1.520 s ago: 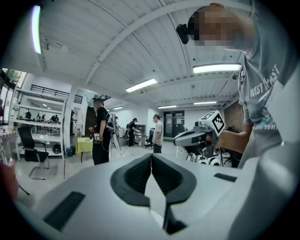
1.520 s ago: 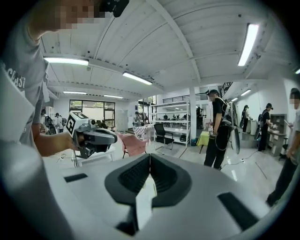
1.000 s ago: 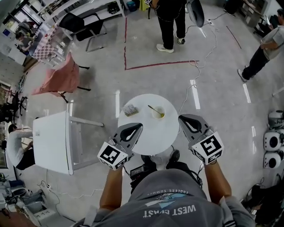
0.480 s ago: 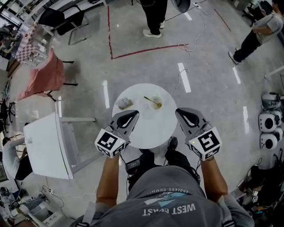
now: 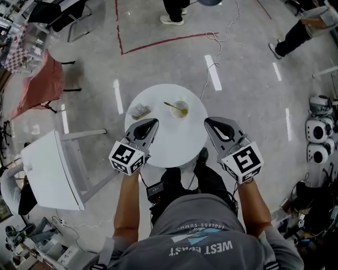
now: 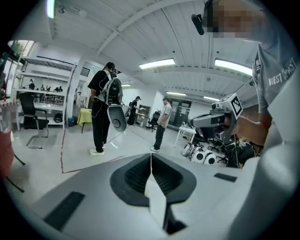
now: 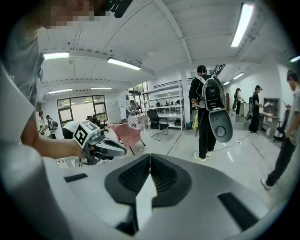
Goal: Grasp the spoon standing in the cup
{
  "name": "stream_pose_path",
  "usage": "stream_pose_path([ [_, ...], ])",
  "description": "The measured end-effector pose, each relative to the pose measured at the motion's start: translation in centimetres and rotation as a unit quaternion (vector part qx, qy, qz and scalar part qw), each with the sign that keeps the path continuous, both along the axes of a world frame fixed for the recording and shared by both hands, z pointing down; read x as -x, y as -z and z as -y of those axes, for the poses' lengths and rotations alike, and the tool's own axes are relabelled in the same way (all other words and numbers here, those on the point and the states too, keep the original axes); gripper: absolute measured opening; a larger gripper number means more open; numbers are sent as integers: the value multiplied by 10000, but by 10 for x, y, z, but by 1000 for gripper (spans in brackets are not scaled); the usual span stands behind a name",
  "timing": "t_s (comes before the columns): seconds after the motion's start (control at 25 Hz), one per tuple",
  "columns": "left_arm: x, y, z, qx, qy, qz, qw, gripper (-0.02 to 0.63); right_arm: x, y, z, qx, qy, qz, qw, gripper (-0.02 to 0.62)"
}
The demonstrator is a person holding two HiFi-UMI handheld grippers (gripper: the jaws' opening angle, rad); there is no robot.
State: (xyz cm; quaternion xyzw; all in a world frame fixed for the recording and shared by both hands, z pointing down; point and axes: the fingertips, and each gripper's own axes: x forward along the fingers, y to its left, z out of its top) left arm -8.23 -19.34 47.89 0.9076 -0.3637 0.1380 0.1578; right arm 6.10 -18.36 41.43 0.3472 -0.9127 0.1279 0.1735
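1. The left gripper (image 5: pixel 152 123) was clenched: in the left gripper view its two jaws met along a single seam with nothing between them.
2. The right gripper (image 5: pixel 207 121) was likewise clenched and empty, its jaws pressed together in the right gripper view.
3. In the head view, both grippers were held level in the person's hands, pointing away from the body. The left one hung over the near left part of the round white table (image 5: pixel 169 140), and the right one at the table's right edge.
4. The cup (image 5: pixel 181 109) stood on the far half of the table, between the lines of the two grippers and well apart from both.
5. The spoon (image 5: pixel 171 105) stood in the cup, its handle leaning out to the left over the rim. Neither gripper touched it.
6. A small greyish item (image 5: pixel 139 111), too small to identify, lay on the table left of the cup.
7. On the floor to the left stood a white rectangular table (image 5: pixel 50 169), and farther back a chair draped in pink cloth (image 5: pixel 39 87).
8. A red tape line (image 5: pixel 158 43) ran across the grey floor beyond the round table, with a standing person (image 5: pixel 174 9) just past it.
9. White rounded machines (image 5: pixel 317 132) sat at the right edge.
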Motion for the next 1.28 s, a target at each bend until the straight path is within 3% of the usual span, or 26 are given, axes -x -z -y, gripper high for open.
stream_pose_path([
  [0.68,2,-85,26,700,238,6,9973,11,-10,-37,-8,481,-25,-133,9988,3],
  [1.28,-3,-150,49,1186,444,43,9919,92,-22,-66,-16,841,-72,-204,9962,3],
])
